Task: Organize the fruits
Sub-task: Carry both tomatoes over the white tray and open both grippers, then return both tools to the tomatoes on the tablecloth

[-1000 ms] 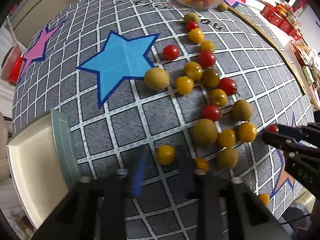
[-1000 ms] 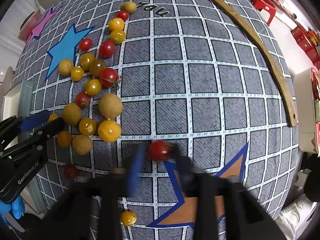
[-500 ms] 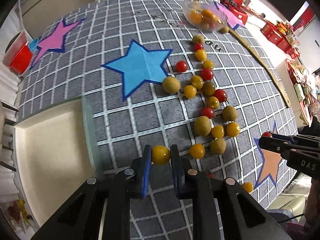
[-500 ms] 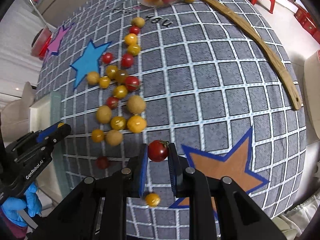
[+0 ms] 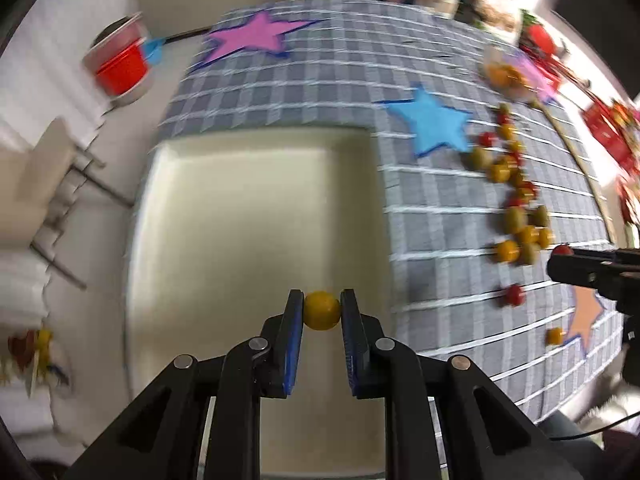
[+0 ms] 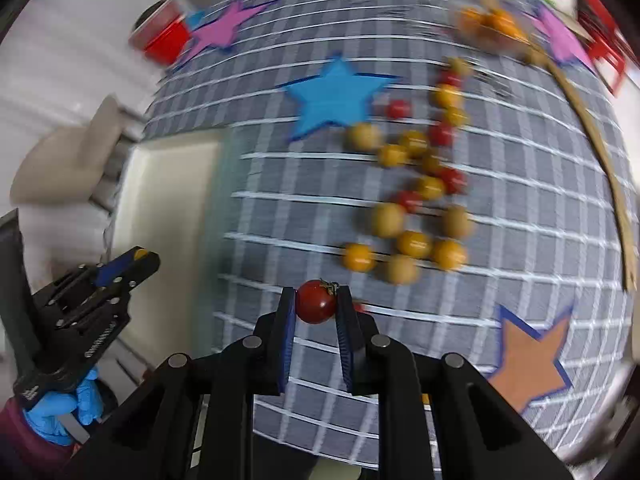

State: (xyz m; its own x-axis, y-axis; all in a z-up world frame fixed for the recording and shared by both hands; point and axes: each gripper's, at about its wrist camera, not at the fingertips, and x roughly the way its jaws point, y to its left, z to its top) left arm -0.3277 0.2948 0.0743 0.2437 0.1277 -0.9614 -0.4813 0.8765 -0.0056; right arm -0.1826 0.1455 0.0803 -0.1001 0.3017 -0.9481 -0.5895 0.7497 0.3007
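Note:
My left gripper (image 5: 321,311) is shut on a yellow cherry tomato (image 5: 322,310) and holds it over the cream tray (image 5: 248,208) at the table's left edge. My right gripper (image 6: 316,304) is shut on a red cherry tomato (image 6: 316,307) above the grey checked cloth (image 6: 280,216), near the front of the fruit cluster (image 6: 412,200). The left gripper also shows in the right wrist view (image 6: 140,258), beside the tray (image 6: 160,184). The right gripper shows in the left wrist view (image 5: 560,256). Both views are motion-blurred.
Several yellow, red and green-brown fruits (image 5: 516,208) lie scattered on the cloth. A clear bowl of fruit (image 6: 492,28) stands at the far edge. A red container (image 5: 120,68) sits off the far left corner. A wooden strip (image 6: 600,148) runs along the right.
Both grippers closed on their tomatoes and lifted. My left gripper swung left from the cloth to over the tray. My right gripper moved left toward the tray side.

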